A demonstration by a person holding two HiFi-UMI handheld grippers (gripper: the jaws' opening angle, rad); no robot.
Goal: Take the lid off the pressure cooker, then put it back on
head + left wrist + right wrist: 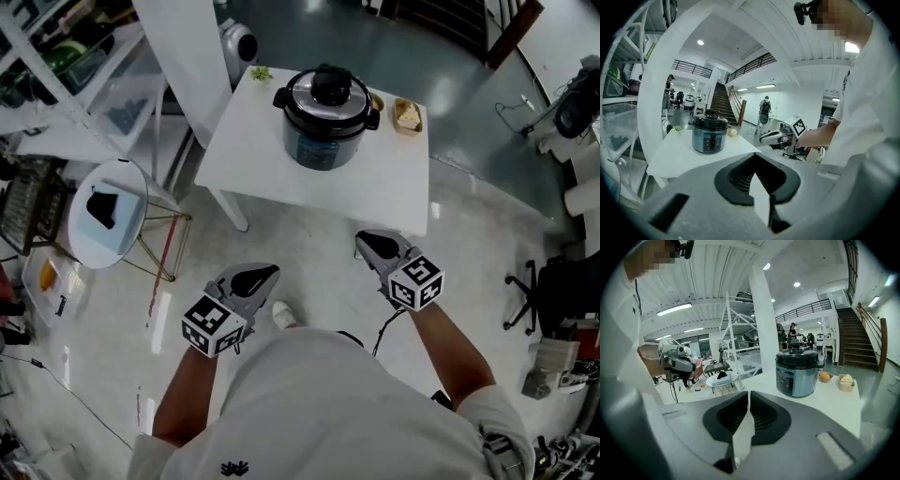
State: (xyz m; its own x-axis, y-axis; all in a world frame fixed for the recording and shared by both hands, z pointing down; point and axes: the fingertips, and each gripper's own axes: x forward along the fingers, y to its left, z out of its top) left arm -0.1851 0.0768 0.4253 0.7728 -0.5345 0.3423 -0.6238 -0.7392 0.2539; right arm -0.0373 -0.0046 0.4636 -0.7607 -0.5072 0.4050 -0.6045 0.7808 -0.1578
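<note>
The pressure cooker (323, 127) stands on the far half of the white table (272, 159), its lid (328, 94) with the black knob seated on it. Both grippers hang in front of the table's near edge, well short of the cooker. My left gripper (266, 273) is shut and empty; in the left gripper view its jaws (753, 158) meet, with the cooker (710, 133) ahead to the left. My right gripper (365, 242) is shut with nothing in it; the right gripper view has the cooker (797, 372) ahead on the right of its jaws (748, 394).
Two small bowls of food (407, 116) and a little green plant (260, 73) sit on the table behind the cooker. A round white side table (108, 214) stands on the left, a white pillar (187, 56) at the table's far left, a black office chair (548, 286) on the right.
</note>
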